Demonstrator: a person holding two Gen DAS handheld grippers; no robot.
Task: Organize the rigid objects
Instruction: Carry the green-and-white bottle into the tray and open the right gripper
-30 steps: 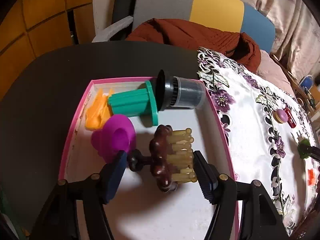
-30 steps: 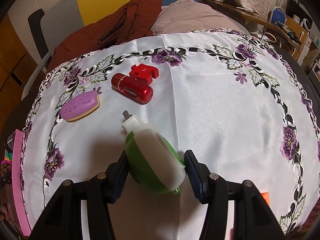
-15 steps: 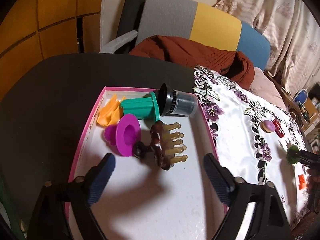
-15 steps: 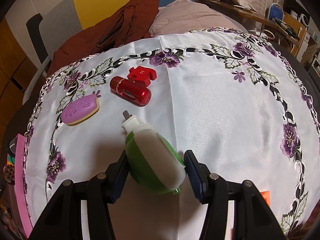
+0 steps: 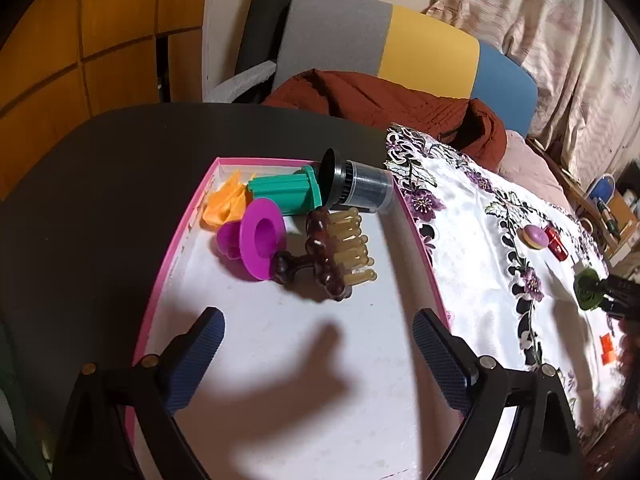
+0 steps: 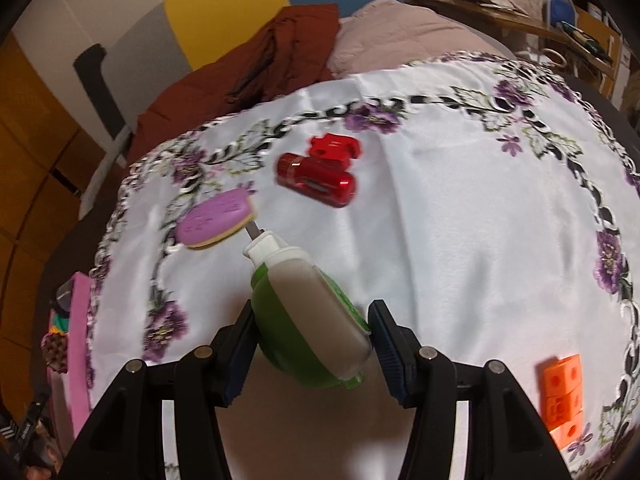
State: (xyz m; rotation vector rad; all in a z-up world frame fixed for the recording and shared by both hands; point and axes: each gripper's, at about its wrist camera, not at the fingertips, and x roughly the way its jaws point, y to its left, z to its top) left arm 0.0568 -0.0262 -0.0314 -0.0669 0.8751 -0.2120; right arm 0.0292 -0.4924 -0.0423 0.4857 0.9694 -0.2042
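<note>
Green-and-white bottle (image 6: 310, 320), clamped between the pads of the right gripper (image 6: 310, 342) above the embroidered cloth (image 6: 460, 240); its long axis runs forward along the fingers, nozzle leading. The pink-rimmed tray (image 5: 176, 248), judged its destination, lies to the bottle's left, at the cloth's edge. Within it: brown massage brush (image 5: 332, 256), magenta cup (image 5: 260, 244), teal piece (image 5: 288, 194), dark canister (image 5: 360, 188). The left gripper (image 5: 318, 336), nearer the tray, hangs over bare tray floor; its jaws have just been opening and stand wide with nothing between them.

Both wrist views downward, sharing floral cloth (image 5: 472, 240)
</note>
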